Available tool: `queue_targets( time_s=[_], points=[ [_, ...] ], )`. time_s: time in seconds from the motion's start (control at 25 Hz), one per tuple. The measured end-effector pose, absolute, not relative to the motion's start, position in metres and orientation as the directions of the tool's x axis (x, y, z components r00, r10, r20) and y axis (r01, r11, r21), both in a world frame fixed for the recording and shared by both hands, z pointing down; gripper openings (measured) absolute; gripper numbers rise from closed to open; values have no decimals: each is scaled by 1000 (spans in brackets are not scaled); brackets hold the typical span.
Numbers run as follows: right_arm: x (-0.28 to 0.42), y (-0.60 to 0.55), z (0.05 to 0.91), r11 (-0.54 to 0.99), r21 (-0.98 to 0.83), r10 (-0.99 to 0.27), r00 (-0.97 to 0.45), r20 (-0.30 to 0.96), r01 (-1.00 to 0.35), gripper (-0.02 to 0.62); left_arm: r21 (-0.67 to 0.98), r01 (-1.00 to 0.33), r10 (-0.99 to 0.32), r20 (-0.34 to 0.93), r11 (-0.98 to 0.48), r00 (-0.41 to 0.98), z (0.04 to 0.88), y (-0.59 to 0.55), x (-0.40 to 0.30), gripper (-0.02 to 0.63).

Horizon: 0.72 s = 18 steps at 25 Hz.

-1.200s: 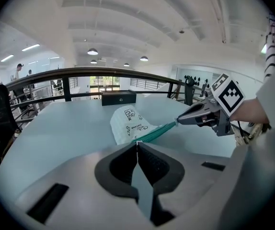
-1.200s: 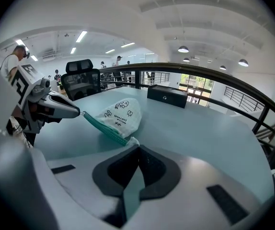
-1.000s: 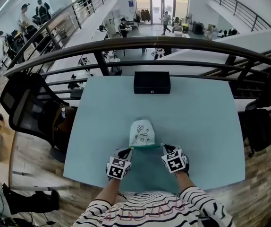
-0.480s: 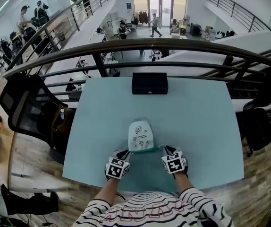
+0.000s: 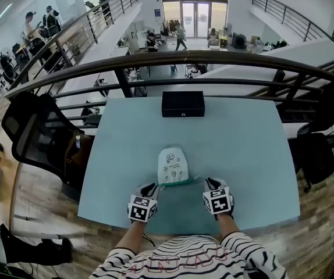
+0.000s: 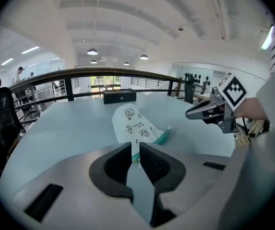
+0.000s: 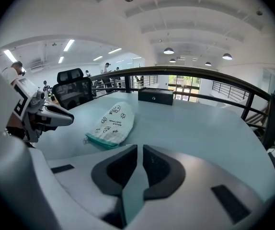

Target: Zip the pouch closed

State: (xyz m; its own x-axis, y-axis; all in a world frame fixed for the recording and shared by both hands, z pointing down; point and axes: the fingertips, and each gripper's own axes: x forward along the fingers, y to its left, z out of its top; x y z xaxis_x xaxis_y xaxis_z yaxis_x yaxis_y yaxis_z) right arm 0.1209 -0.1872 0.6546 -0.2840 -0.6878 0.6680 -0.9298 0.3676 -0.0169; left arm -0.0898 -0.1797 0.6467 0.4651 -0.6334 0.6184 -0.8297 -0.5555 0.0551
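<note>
The near-left corner of the pouch point(image 5: 172, 166) appears to be pinched by the shut jaws of the left gripper point(image 5: 153, 187), likely as an anchor. The pouch is laid flat at lower centre. The right gripper point(image 5: 209, 182) is held just right of it, jaws together, empty. Bare table point(image 5: 248, 156) is left rightward and up to the black box point(image 5: 183, 103).

Black box point(image 5: 183, 104), table point(image 5: 242, 156), office chair point(image 5: 32, 133), railing point(image 5: 213, 55)
</note>
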Motion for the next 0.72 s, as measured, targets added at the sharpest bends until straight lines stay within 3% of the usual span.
queue_targets(
  time_s=[0.72],
  points=[
    [66,-113,593,462,-96,-748,-445,492,-882,29,48,-832,-731,452,-553,511,577,-108,-112,28]
  ],
)
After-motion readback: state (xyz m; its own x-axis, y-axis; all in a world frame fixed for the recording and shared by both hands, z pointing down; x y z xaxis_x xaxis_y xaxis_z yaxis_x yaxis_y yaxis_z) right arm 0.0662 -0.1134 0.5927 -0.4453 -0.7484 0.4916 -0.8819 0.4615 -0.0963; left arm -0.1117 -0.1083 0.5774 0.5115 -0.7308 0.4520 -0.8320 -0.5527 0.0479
